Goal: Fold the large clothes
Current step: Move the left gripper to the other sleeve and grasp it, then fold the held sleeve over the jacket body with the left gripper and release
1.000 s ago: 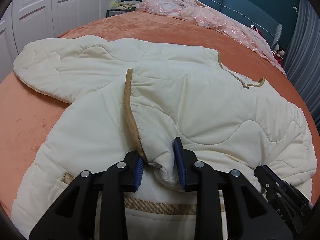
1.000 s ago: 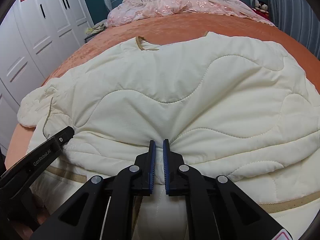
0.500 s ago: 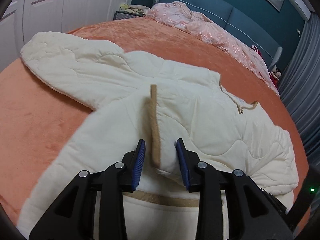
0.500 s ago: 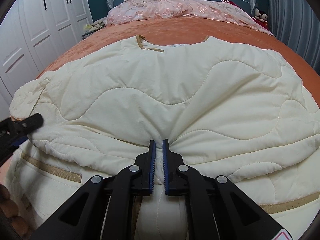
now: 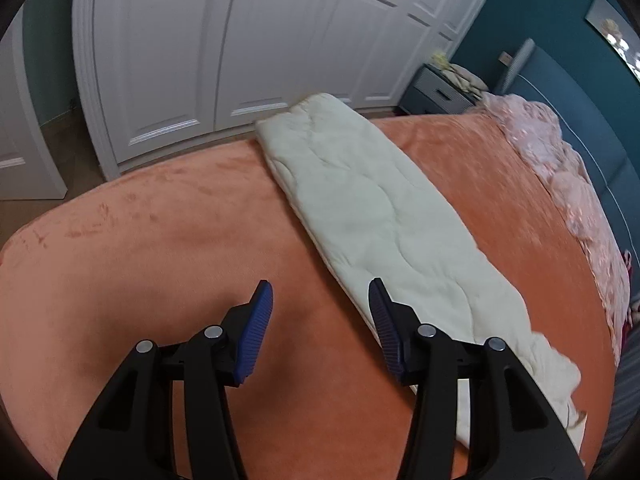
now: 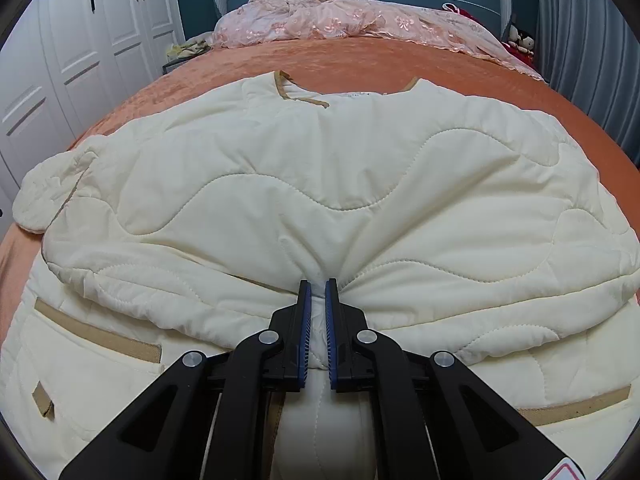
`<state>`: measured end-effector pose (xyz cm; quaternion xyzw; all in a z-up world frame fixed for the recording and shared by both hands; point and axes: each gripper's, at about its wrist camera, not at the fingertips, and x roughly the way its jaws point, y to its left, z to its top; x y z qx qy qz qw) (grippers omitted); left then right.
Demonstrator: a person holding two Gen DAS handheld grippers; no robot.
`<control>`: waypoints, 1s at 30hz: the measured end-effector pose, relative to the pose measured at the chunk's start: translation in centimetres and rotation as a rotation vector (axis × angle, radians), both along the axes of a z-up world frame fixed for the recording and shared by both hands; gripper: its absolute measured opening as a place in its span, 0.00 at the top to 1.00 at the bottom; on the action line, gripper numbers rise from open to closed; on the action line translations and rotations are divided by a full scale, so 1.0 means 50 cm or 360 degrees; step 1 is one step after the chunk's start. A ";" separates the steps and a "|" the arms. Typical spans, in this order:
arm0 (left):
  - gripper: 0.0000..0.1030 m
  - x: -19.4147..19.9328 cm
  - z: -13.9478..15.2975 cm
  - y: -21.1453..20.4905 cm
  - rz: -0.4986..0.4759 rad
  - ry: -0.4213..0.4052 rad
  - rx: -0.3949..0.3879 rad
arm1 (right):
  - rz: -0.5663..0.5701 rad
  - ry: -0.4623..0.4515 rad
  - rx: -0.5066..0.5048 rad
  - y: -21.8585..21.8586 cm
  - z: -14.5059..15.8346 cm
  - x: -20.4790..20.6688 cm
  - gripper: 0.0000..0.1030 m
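Right claw (image 6: 316, 328) pinching the soft, puffy cream quilted jacket (image 6: 320, 200) mid-hem, left claw (image 5: 320, 320) opening empty beside its sleeve (image 5: 380, 216), best gripped at the cuff near the bed's edge.

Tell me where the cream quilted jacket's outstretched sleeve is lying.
In the left wrist view, the sleeve stretches across the orange bedspread toward the white wardrobe doors, just right of the empty, opening left gripper.
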<state>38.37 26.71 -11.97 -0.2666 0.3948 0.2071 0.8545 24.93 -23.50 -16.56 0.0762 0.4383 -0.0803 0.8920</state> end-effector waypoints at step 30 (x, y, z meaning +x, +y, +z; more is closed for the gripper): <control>0.97 -0.004 0.320 -0.442 -0.1058 -0.0525 0.0077 | -0.0008 -0.0044 0.0069 -0.006 0.009 -0.003 0.95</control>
